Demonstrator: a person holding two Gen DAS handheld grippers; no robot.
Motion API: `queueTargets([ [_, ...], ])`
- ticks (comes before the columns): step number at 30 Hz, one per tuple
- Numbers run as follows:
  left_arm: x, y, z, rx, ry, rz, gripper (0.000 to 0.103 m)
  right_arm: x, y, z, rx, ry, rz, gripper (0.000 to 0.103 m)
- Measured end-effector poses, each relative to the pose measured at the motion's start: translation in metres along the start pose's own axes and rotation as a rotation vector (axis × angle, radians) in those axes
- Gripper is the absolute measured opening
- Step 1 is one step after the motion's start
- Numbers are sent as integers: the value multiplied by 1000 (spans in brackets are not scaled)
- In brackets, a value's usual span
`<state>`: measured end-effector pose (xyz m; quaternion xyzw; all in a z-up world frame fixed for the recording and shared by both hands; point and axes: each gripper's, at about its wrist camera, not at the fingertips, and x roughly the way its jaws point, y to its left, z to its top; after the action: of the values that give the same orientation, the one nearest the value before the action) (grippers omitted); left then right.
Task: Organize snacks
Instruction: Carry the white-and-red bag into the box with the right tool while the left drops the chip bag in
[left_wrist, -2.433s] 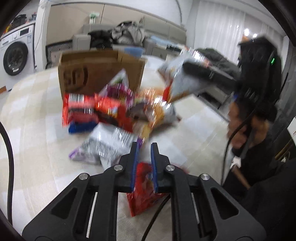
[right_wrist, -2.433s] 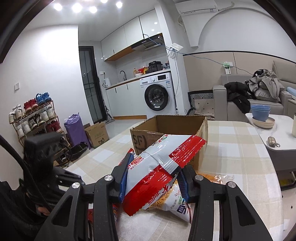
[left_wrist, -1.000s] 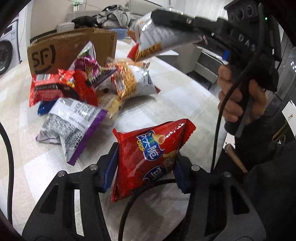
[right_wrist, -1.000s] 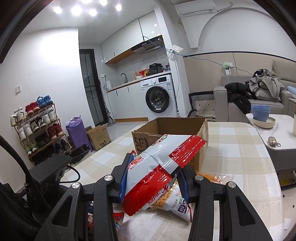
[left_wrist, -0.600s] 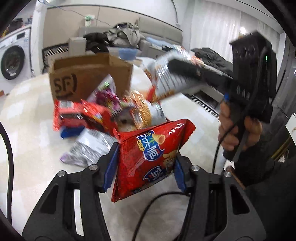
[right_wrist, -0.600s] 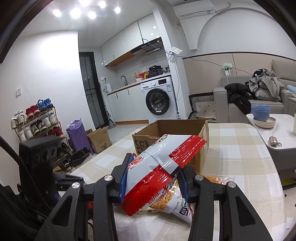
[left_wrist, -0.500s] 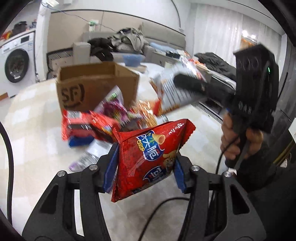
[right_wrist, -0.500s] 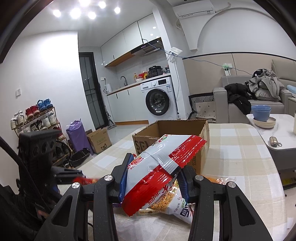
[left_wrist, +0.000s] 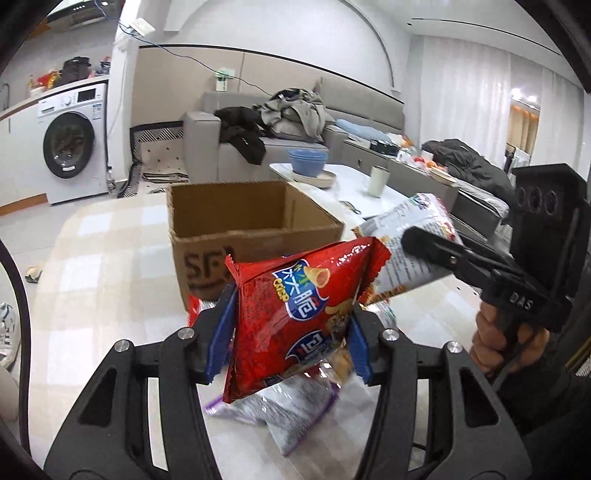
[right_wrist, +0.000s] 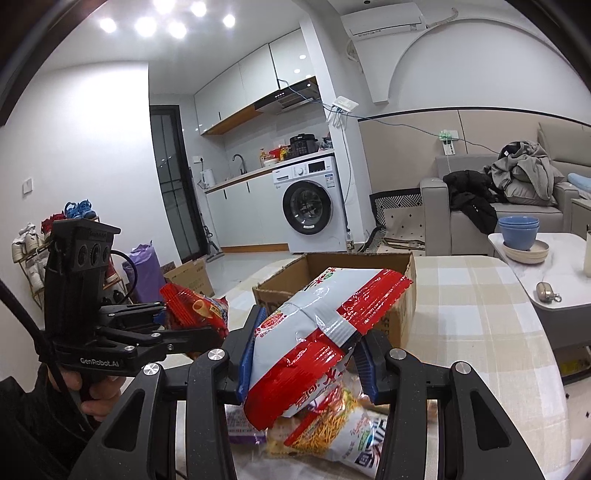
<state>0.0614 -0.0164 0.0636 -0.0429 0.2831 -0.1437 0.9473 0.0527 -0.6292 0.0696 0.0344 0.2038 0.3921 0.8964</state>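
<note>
Tilting with its long axis from 7 o'clock up to 1 o'clock, the red chip bag (left_wrist: 303, 314) sits clamped between the blue pads of the left gripper (left_wrist: 288, 341), lifted clear of the table (left_wrist: 92, 280); its crimped top edge points toward the open cardboard box (left_wrist: 251, 236) at 12 o'clock. Glossy red foil carries a blue logo. The right gripper (right_wrist: 306, 356) pinches the red-and-white snack pack (right_wrist: 314, 343) at its middle, long axis likewise running 7 to 1 o'clock, its red end over the box's near wall. More packets (right_wrist: 332, 428) lie beneath at 6 o'clock.
</note>
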Motion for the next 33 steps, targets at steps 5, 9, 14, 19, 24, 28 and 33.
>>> queueTargets([
  [5,11,11,15,-4,-19,50,51,12,-6,15,11,-24,-22,45],
  [9,24,21,29,-11,-34,86,51,23,-13,25,21,-32,-41,45],
  [14,39,25,47,-11,-58,122,51,39,-21,35,23,-36,-65,45],
  [19,62,34,66,-10,-60,153,51,54,-29,42,41,-31,-83,45],
  [24,83,44,81,-28,-55,166,51,67,-34,46,54,-15,-104,45],
  [28,104,53,89,-27,-45,186,52,80,-41,46,63,3,-122,45],
  [33,129,64,95,-35,-25,199,52,97,-45,48,62,21,-145,45],
])
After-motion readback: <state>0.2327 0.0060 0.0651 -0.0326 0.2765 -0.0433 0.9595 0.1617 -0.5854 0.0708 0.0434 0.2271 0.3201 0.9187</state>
